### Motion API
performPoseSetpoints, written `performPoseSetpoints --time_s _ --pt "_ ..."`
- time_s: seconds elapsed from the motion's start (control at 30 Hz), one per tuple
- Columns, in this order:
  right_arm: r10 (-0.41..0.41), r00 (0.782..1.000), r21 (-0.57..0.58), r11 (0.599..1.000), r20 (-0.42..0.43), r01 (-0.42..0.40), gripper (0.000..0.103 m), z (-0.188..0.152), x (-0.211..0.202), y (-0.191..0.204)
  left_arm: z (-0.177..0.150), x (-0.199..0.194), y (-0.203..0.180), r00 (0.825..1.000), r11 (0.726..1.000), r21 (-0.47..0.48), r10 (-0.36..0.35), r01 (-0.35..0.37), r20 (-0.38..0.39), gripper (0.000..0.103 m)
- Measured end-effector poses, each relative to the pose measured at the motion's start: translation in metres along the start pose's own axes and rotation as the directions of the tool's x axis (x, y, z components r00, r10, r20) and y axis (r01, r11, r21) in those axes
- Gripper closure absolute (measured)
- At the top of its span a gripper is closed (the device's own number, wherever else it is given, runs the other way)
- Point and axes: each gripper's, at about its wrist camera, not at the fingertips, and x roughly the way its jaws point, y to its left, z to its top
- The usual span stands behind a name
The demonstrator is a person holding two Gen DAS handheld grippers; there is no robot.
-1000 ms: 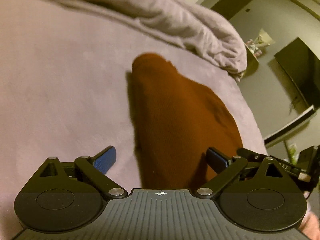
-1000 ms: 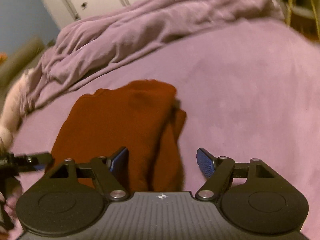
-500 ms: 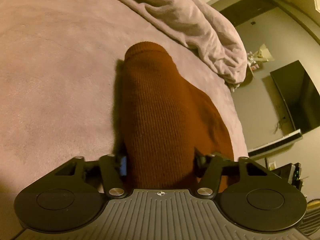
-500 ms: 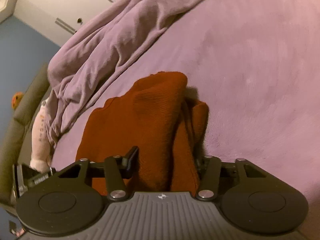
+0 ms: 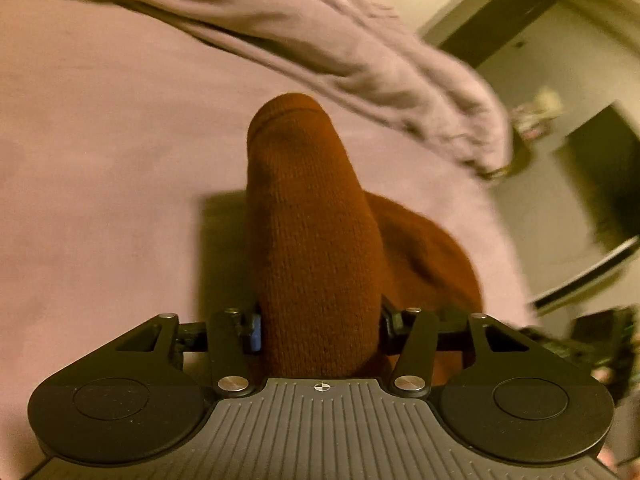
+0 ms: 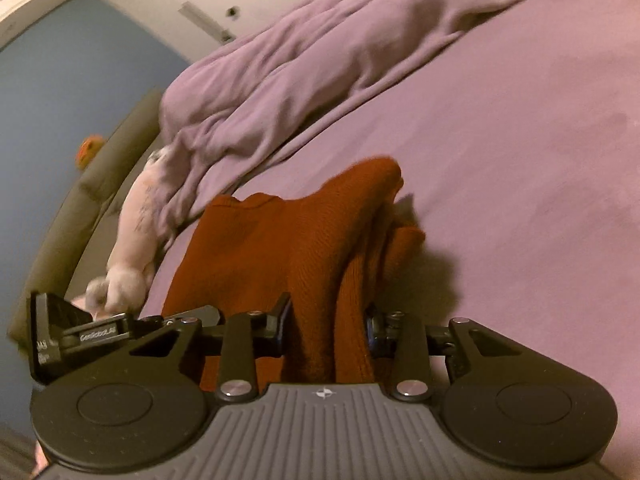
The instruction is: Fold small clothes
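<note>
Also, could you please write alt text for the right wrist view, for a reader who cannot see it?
The right gripper is closing on a bunched fold of a rust-orange knitted garment, lifting it slightly off a purple bed cover. A rumpled purple blanket lies behind, and the other gripper shows at the left edge.

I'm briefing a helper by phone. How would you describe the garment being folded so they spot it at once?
Look at the wide purple bed sheet, with a rumpled purple blanket heaped along its far edge. In front of that heap lies the rust-orange knit garment, gripped by both tools. It is the only dark orange, ribbed thing on the bed.
</note>
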Motion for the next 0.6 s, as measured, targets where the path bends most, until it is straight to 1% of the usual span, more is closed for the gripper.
performPoseSetpoints --time_s 0.03,0.07,0.1,0.13,0.17,0.2,0.23,0.27,0.3,0.33,0.4,0.43,0.47,0.5,0.53,0.57,0.6 --pt "-0.018 1.0 -0.013 1.0 -0.014 0.017 0.07 -0.007 0.005 0.006 -0.007 -0.003 0.006 0.998 0.998 0.015 0.057 -0.056 -0.019 0.041" --pt "-0.058 0.998 -0.026 0.998 -0.02 0.058 0.067 -0.014 0.009 0.011 -0.012 -0.006 0.012 0.996 0.996 0.014 0.084 -0.084 -0.032 0.039" --pt "-0.11 0.994 -0.054 0.992 -0.005 0.11 0.064 -0.019 0.009 0.017 -0.017 -0.013 0.018 0.995 0.996 0.006 0.094 -0.094 -0.022 0.039" --pt "-0.149 0.989 -0.082 0.985 0.017 0.15 0.059 -0.022 0.007 0.023 -0.018 -0.023 0.021 0.996 0.996 0.008 0.093 -0.093 0.006 0.037" --pt "-0.196 0.979 -0.117 0.973 0.053 0.201 0.057 -0.024 0.002 0.032 -0.016 -0.031 0.019 0.993 0.993 0.023 0.111 -0.112 0.04 0.037" --pt "-0.244 0.965 -0.156 0.954 0.094 0.257 0.057 -0.025 -0.002 0.044 -0.012 -0.037 0.015 0.987 0.988 0.042 0.143 -0.146 0.08 0.037" --pt "-0.277 0.952 -0.19 0.936 0.128 0.297 0.057 -0.026 -0.003 0.055 -0.007 -0.04 0.009 0.976 0.98 0.065 0.177 -0.187 0.129 0.035" --pt "-0.297 0.939 -0.234 0.914 0.173 0.332 0.057 -0.025 -0.003 0.07 0.0 -0.041 0.002 0.963 0.973 0.082 0.201 -0.218 0.178 0.025" --pt "-0.302 0.932 -0.257 0.902 0.201 0.347 0.057 -0.022 -0.001 0.08 0.006 -0.039 -0.001 0.956 0.971 0.075 0.209 -0.228 0.204 0.021" --pt "-0.298 0.928 -0.278 0.893 0.224 0.354 0.057 -0.019 0.005 0.093 0.013 -0.034 -0.004 0.954 0.974 0.052 0.206 -0.223 0.217 0.02" --pt "-0.274 0.941 -0.305 0.895 0.201 0.326 0.057 -0.012 0.025 0.109 0.024 -0.018 -0.009 0.959 0.98 0.025 0.187 -0.197 0.213 0.019" --pt "-0.276 0.943 -0.321 0.89 0.188 0.324 0.058 -0.01 0.039 0.115 0.031 -0.005 -0.011 0.959 0.978 0.017 0.199 -0.206 0.202 0.019" --pt "-0.297 0.939 -0.336 0.878 0.173 0.339 0.058 -0.006 0.054 0.118 0.035 0.007 -0.012 0.955 0.972 0.017 0.229 -0.236 0.191 0.019" --pt "-0.33 0.93 -0.348 0.863 0.16 0.366 0.058 -0.003 0.069 0.118 0.038 0.019 -0.013 0.948 0.962 0.028 0.262 -0.271 0.179 0.019" --pt "-0.35 0.925 -0.349 0.857 0.148 0.38 0.059 -0.001 0.08 0.116 0.04 0.035 -0.016 0.939 0.95 0.043 0.299 -0.31 0.169 0.019" --pt "-0.372 0.919 -0.348 0.851 0.129 0.393 0.061 0.001 0.093 0.111 0.04 0.048 -0.017 0.923 0.93 0.065 0.348 -0.363 0.166 0.019" --pt "-0.395 0.91 -0.367 0.833 0.128 0.414 0.062 0.001 0.103 0.109 0.037 0.06 -0.017 0.911 0.913 0.094 0.379 -0.397 0.166 0.019"
